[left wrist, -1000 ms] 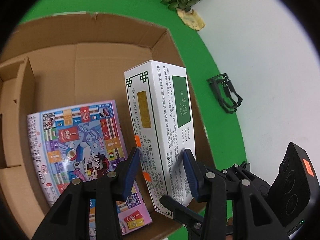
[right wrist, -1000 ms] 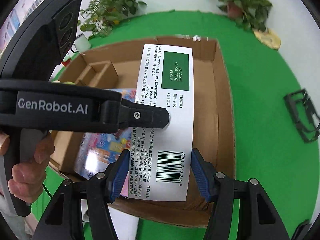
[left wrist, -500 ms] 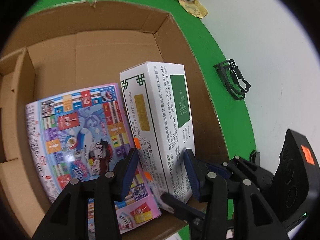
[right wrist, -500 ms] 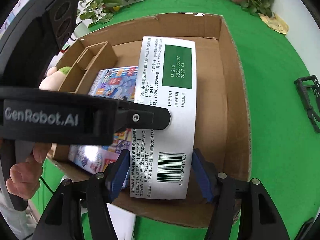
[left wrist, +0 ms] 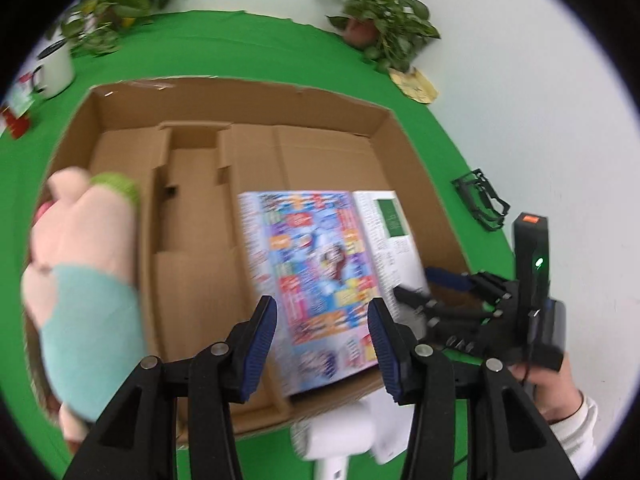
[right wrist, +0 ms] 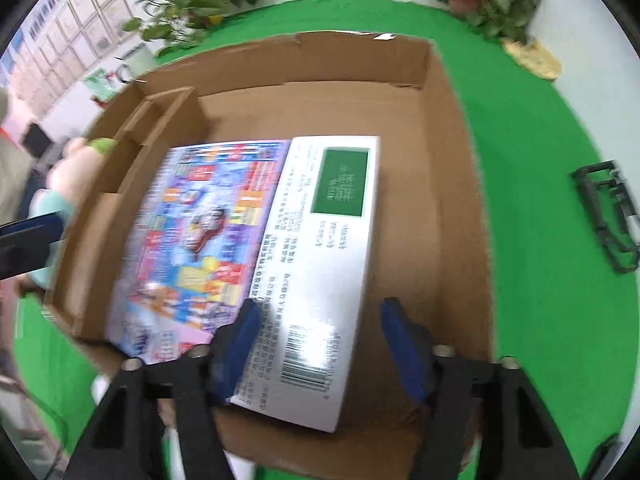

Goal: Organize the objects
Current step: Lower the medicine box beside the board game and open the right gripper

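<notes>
White medicine box [right wrist: 320, 264] lies in the cardboard box [right wrist: 456, 168], between the right gripper [right wrist: 316, 332]'s parted jaws; whether they touch it is unclear. Beside it lies a colourful game box [left wrist: 316, 264]. The left gripper [left wrist: 322, 332] hangs open, empty. A plush toy [left wrist: 84, 264] sits left.

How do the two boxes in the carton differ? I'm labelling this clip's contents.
The colourful box is covered in bright cartoon printing; the white box is plain, with a green panel, black text and a barcode. The colourful box lies left, nearer the cardboard dividers; the white box lies right, between the open right hand-held gripper's fingers. Both lie flat, side by side, in the cardboard carton.
</notes>
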Tool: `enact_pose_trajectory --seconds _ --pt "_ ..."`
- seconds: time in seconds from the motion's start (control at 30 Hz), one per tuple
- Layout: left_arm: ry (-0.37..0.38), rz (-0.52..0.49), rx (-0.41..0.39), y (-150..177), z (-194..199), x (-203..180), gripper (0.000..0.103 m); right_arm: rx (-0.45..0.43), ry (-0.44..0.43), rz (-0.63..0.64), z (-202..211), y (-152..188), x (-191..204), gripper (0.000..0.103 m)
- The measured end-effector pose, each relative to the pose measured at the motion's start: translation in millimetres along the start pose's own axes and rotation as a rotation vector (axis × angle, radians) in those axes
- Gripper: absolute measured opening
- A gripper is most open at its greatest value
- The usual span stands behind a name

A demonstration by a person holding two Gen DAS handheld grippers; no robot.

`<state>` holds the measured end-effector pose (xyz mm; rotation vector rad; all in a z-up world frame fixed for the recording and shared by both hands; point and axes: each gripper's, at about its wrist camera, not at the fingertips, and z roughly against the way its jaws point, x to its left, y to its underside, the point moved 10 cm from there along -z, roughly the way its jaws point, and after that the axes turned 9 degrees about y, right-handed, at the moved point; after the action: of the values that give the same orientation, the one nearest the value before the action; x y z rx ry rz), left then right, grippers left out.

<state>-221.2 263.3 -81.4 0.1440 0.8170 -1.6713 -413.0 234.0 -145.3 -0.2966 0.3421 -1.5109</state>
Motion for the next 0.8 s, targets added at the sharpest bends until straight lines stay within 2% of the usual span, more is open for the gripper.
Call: enact_pose_trajectory --seconds 0.03,0.07,0.1,0.13,0.17,0.2,0.23,0.27,0.3,0.33,0.4,0.47,0.5,0.53,0.57,0.6,0.63,0.67,0.7,0.8 --pt "-0.001 0.006 -0.002 -8 19 10 0.046 0.012 -0.014 -0.005 1 2 1 0.047" --pt "-0.002 0.008 -0.004 -6 30 37 0.046 0.017 -0.009 0.003 3 4 2 0.047" --pt "-0.006 0.007 -0.008 -2 34 40 0.046 0.021 -0.004 0.018 4 7 4 0.047" --pt "-0.008 0.006 -0.011 6 44 48 0.046 0.024 -0.004 0.032 6 9 6 0.050" --pt "-0.008 0.005 -0.016 4 50 77 0.046 0.030 -0.008 0.044 7 11 7 0.051" --pt "-0.005 0.006 -0.021 -25 52 99 0.046 0.034 -0.017 0.044 9 12 6 0.052" --pt "-0.002 0.006 -0.027 -32 57 119 0.046 0.038 -0.029 0.035 8 11 8 0.052" --pt "-0.003 0.007 -0.031 -33 63 122 0.046 0.042 -0.048 0.020 9 10 7 0.054" --pt "-0.009 0.002 -0.037 -48 58 133 0.046 0.042 -0.056 0.011 10 9 6 0.055" --pt "-0.015 -0.006 -0.043 -42 66 148 0.046 0.036 -0.058 0.008 13 8 4 0.060" --pt "-0.044 -0.036 -0.070 -34 74 150 0.046 0.009 -0.066 0.008 21 6 5 0.073" --pt "-0.080 -0.070 -0.111 -28 95 159 0.047 -0.041 -0.071 0.009 34 5 7 0.098" --pt "-0.108 -0.088 -0.153 -29 104 164 0.047 -0.077 -0.061 0.013 42 6 9 0.103" --pt "-0.130 -0.097 -0.188 -31 109 166 0.049 -0.123 -0.040 0.019 52 10 11 0.103" --pt "-0.155 -0.107 -0.227 -27 134 176 0.057 -0.151 -0.026 0.018 59 12 12 0.103" --pt "-0.185 -0.117 -0.282 -34 140 182 0.062 -0.200 -0.007 0.013 70 16 13 0.103" --pt "-0.209 -0.121 -0.327 -31 149 181 0.075 -0.245 0.009 0.005 82 22 13 0.103" --pt "-0.239 -0.123 -0.375 -29 157 180 0.083 -0.294 0.024 -0.010 94 30 14 0.103" --pt "-0.278 -0.127 -0.439 -23 169 179 0.083 -0.342 0.038 -0.020 105 38 16 0.103" --pt "-0.383 -0.158 -0.531 -8 188 170 0.083 -0.452 0.053 -0.019 132 64 22 0.103"
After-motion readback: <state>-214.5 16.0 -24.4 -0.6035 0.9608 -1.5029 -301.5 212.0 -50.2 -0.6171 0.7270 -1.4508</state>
